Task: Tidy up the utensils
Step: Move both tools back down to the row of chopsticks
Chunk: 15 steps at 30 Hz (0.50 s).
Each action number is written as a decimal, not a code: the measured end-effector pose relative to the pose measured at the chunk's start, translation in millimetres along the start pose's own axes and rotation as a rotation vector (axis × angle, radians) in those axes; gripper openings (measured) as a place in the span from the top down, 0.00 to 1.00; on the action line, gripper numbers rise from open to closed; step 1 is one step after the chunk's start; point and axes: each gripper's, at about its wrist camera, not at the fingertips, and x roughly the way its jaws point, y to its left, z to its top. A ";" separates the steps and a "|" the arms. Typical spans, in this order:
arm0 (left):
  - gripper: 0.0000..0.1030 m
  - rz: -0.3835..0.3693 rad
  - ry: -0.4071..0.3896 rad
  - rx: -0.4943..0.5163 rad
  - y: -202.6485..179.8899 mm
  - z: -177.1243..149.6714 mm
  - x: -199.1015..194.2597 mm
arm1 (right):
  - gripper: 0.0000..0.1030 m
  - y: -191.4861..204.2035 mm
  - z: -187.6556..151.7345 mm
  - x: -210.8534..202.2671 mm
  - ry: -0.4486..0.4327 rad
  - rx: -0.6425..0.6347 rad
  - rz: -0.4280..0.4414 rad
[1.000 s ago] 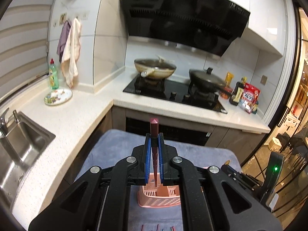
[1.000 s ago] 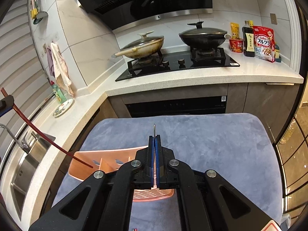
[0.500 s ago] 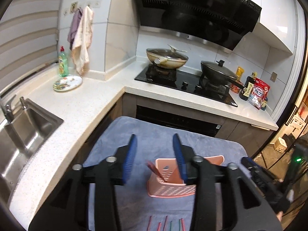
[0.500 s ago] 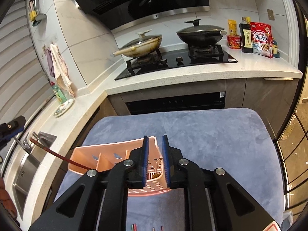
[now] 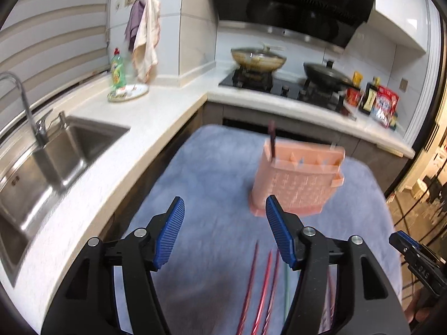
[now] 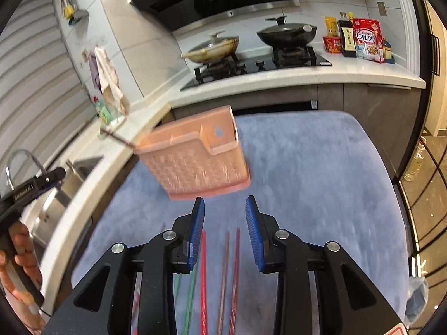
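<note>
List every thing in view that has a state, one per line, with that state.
left gripper: open, empty
right gripper: open, empty
pink utensil caddy: upright on the blue mat
dark red chopstick: standing in the caddy's end compartment
loose chopsticks: lying flat on the mat, near the grippers
tan pan: lidded, on the stove
black wok: lidded, on the stove

Home kitchen. White L-shaped worktop with steel sink and faucet at left of frame, gas hob with two lidded woks under black range hood at top. Dish soap bottle, hanging towels, sauce bottle and cereal bag upper right.
</note>
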 end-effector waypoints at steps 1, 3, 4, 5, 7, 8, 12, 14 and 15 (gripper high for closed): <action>0.44 0.004 0.017 0.007 1.6 -10.9 0.2 | 0.71 -0.3 -10.6 -0.5 0.014 -0.003 -0.005; 0.44 0.015 0.039 0.016 3.5 -29.7 0.3 | 0.71 -0.2 -37.5 -0.4 0.055 -0.014 -0.015; 0.44 0.020 0.056 0.023 5.5 -44.0 0.7 | 0.71 0.3 -49.3 -0.5 0.069 -0.022 -0.026; 0.44 0.022 0.067 0.025 6.6 -51.1 1.5 | 0.71 0.5 -62.8 -0.4 0.085 -0.033 -0.041; 0.44 0.025 0.099 0.034 8.3 -73.2 3.0 | 0.71 -0.4 -82.8 -1.0 0.107 -0.048 -0.058; 0.44 0.028 0.116 0.038 9.4 -83.1 4.4 | 0.71 -0.6 -91.6 -0.1 0.124 -0.047 -0.055; 0.44 0.026 0.168 0.037 12.2 -114.0 7.5 | 0.71 -3.6 -117.6 4.5 0.176 -0.025 -0.051; 0.44 0.026 0.189 0.036 12.8 -127.3 7.9 | 0.71 -2.0 -127.4 6.4 0.192 -0.027 -0.049; 0.44 0.025 0.195 0.037 12.3 -131.0 7.7 | 0.71 -0.3 -133.1 7.8 0.199 -0.032 -0.051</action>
